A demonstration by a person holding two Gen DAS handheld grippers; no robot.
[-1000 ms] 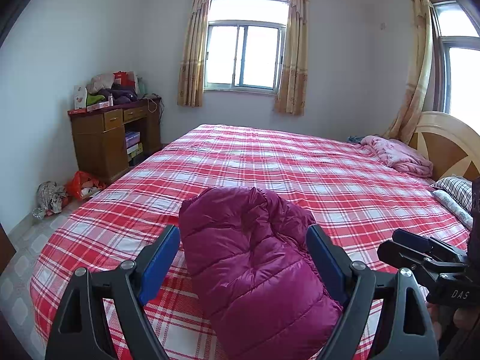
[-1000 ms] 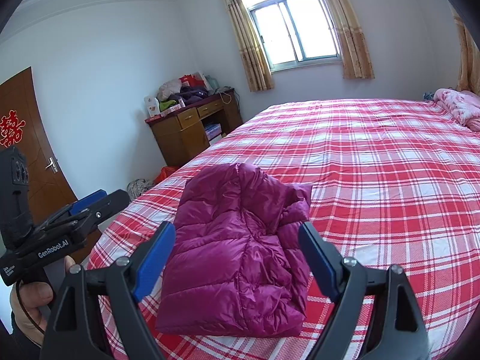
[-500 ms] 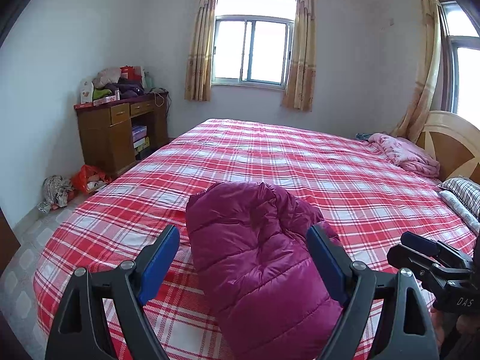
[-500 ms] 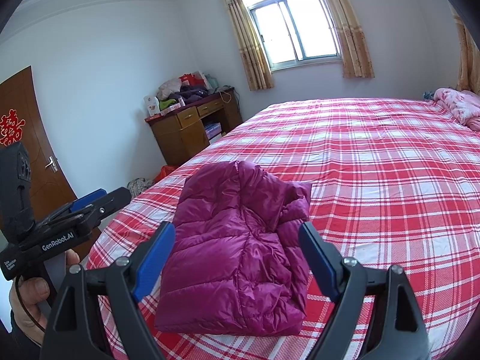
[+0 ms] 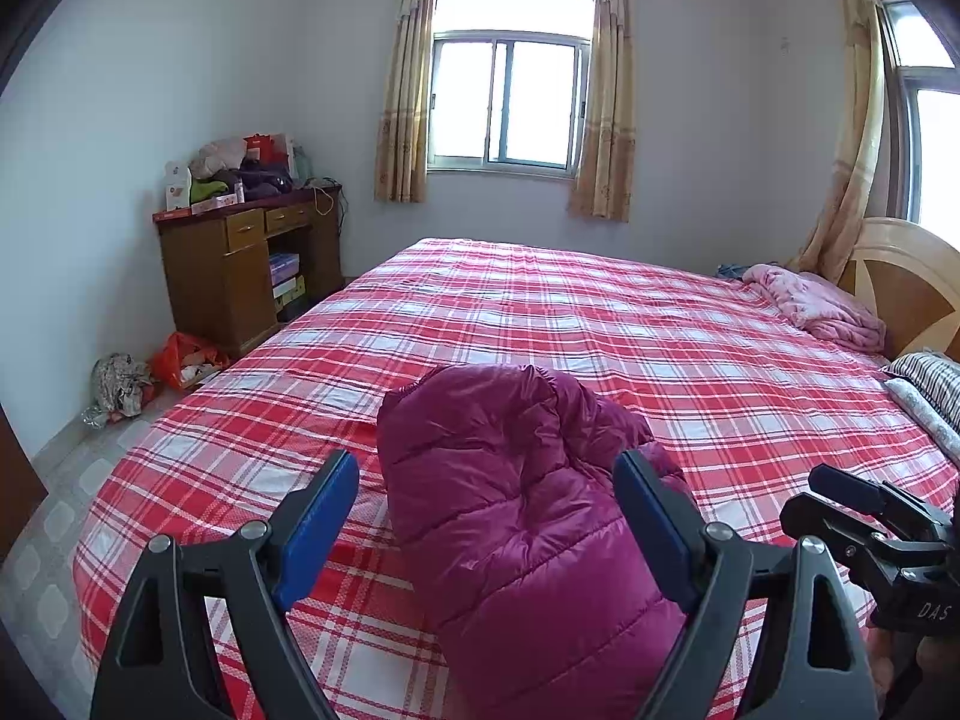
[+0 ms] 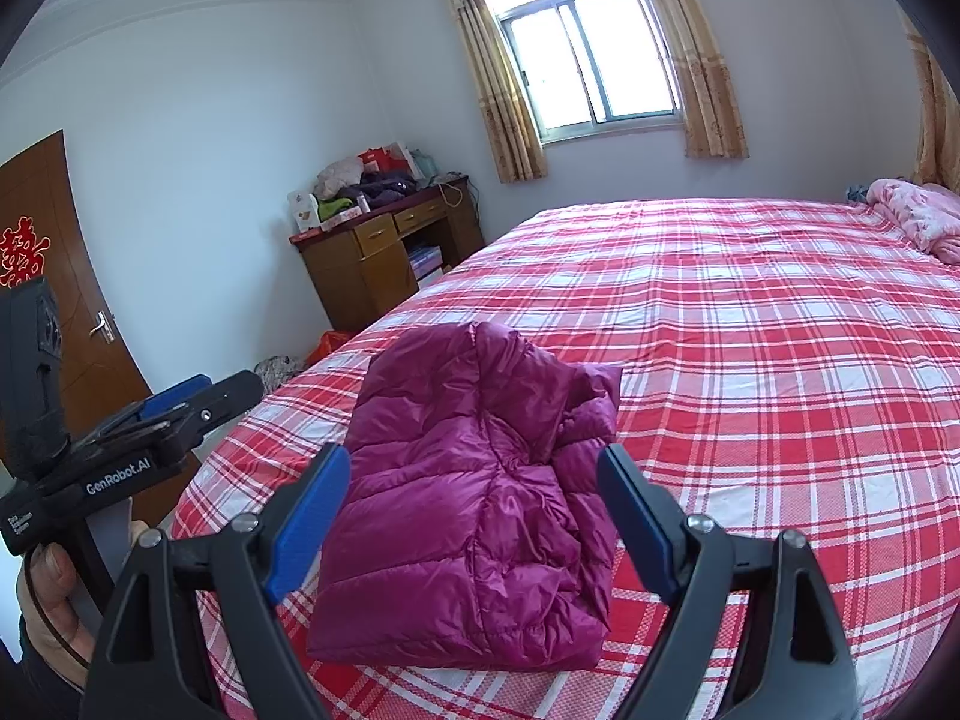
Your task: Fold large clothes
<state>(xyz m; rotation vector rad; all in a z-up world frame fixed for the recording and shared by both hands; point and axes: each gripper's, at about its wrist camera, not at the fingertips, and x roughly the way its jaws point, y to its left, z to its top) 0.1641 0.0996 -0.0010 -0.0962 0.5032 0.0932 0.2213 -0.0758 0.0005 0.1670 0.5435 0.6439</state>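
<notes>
Jacket (image 6: 480,492): purple puffy one, folded into a chunky bundle, lying on the bed right in front of both grippers, near the bed's close edge
Jacket from the left side (image 5: 528,516): long lump running away from the left gripper, far end rounded and puffed up
Left gripper (image 5: 486,516): jaws spread wide, blue pads sitting either side of the jacket, can't see them pressing into it, nothing pinched
Right gripper (image 6: 474,507): same deal, spread wide, jacket shows in the gap between the pads, not gripped
Left hand (image 6: 51,606): wrapped round the left gripper's handle, off to the left of the right gripper
Bed (image 6: 780,360): red and white checked sheet, stretches out well beyond the jacket
Pink blanket (image 5: 816,306): bunched up at the far right, way past the grippers, by the wooden headboard (image 5: 906,282)
Desk (image 5: 240,276): wooden, off to the far left against the wall, clothes and boxes piled on top
Window (image 5: 510,102): straight ahead on the far wall, tan curtains each side
Door (image 6: 54,276): brown, far left of the right gripper, red paper cutout on it
</notes>
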